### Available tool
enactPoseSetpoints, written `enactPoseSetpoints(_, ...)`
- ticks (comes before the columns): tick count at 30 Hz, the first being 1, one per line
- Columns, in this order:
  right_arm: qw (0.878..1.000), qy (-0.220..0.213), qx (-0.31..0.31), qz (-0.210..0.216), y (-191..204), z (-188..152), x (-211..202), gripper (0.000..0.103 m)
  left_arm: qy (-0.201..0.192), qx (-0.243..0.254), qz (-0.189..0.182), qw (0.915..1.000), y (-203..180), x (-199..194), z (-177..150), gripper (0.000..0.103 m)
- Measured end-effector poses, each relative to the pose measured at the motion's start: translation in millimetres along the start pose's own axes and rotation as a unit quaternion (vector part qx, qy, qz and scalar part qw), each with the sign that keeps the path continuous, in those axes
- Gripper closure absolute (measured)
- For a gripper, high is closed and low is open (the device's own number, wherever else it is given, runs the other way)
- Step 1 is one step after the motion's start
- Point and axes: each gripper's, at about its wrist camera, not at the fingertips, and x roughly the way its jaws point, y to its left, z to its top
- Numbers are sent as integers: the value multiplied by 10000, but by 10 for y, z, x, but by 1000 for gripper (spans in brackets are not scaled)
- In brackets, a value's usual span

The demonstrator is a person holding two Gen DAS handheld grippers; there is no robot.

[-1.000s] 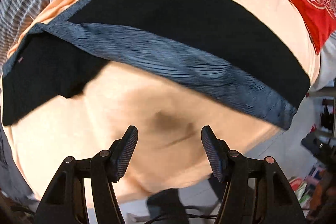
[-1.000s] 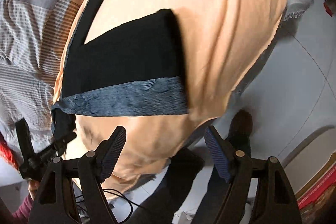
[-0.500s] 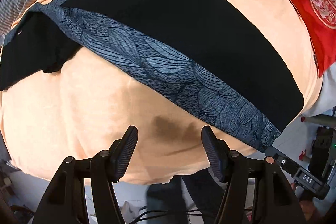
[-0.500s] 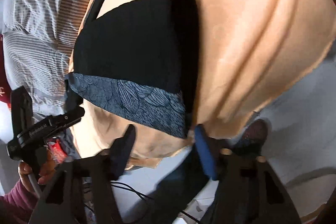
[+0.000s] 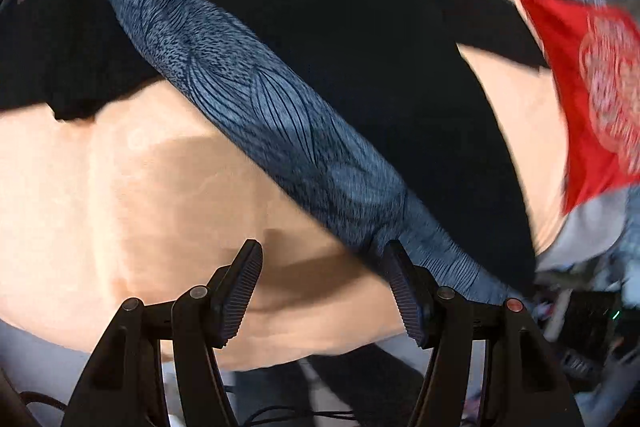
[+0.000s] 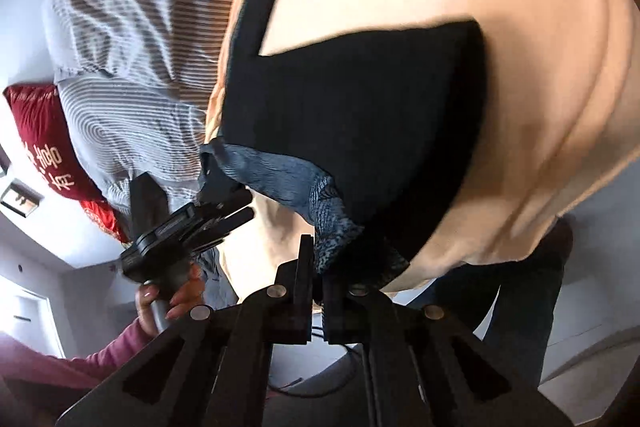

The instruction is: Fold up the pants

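Black pants (image 5: 360, 39) with a blue-grey leaf-patterned waistband (image 5: 280, 131) lie spread on a peach sheet (image 5: 120, 195). My left gripper (image 5: 324, 287) is open just above the sheet, its right finger at the waistband's near edge. In the right wrist view the pants (image 6: 360, 115) lie folded over, and my right gripper (image 6: 318, 267) is shut on the corner of the waistband (image 6: 332, 223), lifting it a little. The left gripper (image 6: 188, 227) shows there in a hand, at the waistband's other end.
The peach sheet covers a bed with a grey striped duvet (image 6: 132, 59) and a red patterned cushion (image 5: 592, 99). The bed edge drops to a pale floor (image 6: 580, 347). Dark legs and a shoe (image 6: 532, 275) stand by the bed.
My right gripper has moved in and shut on the waistband corner. My left gripper has come closer to the waistband and stays open.
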Motion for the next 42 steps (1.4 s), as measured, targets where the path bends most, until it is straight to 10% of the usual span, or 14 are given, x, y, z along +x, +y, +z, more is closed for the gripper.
enactPoseSetpoints(8,9979,459,283,-351,-143,157,251,96,-135,-383,-236,9989,23,157,81,41)
enactPoseSetpoints(10,9982,517,291,-67,-106,215,267,100,-168,-245,-89,9995,-34,153,143,81)
enactPoseSetpoints(13,9973,535,147,476,132,418,156,100,-176,-434,-199,9987,-110,104,314,94)
enactPoseSetpoints(26,9920,202,-764,986,1157,2609,-218,100,-1073,-221,-303,9935,-700,-616,1780,94)
enactPoseSetpoints(36,9972,295,-446,-526,903,3879,514,98,-1207,244,651,9903,-1025,-589,2271,86)
enactPoseSetpoints(42,9855,-251,-1131,-1240,1184,3940,226,40,-1336,97,1229,9833,-803,-847,2057,86)
